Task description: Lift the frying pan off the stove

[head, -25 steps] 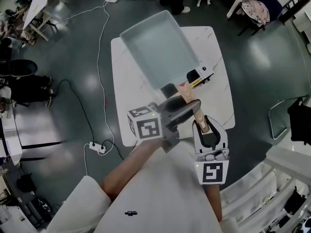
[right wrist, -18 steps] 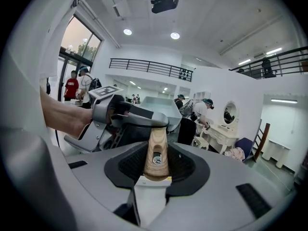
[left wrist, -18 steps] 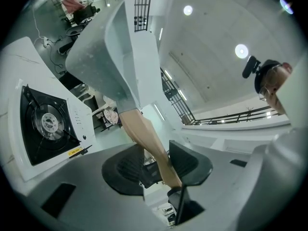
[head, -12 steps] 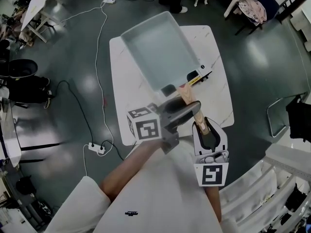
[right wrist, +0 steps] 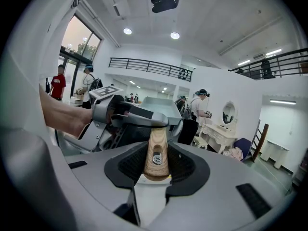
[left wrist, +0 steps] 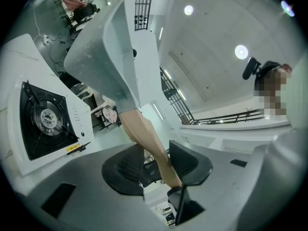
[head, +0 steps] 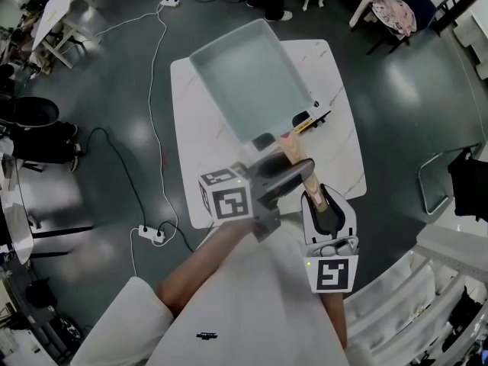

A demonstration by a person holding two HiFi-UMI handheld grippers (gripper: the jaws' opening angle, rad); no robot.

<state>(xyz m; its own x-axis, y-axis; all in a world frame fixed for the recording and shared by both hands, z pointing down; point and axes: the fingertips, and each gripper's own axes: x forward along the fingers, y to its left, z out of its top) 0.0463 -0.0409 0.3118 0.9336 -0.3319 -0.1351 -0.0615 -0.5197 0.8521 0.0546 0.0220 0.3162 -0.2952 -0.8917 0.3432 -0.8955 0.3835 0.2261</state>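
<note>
Left claw: the left gripper (left wrist: 156, 160) is clamped on the wooden handle (left wrist: 144, 138), a pad on each side, at the end nearer the pan body. The grip is no different from a second ago.
Frying pan: the frying pan (head: 248, 78) hangs ahead of and above that claw. It is clear of the stove (left wrist: 43, 117), which lies below the claw and off to its left. The pan has barely shifted in the last second.
Right claw: the right gripper (right wrist: 157, 160) is closed on the butt end of the same handle, just behind the left claw, in the same hold as before.
Meaning: nothing is moving and the burner is bare, so I judge the lift done and the pan simply being held up.
Hidden, left: from overhead the pan covers nearly all the stove and much of the white table (head: 191, 128). Only the stove's front edge pokes out beyond the left claw's tips.
Hidden, middle: the pan looks empty, though it is too pale and small overhead to be sure.
Hidden, right: the left claw's body blocks most of the pan from the right claw's side.
</note>
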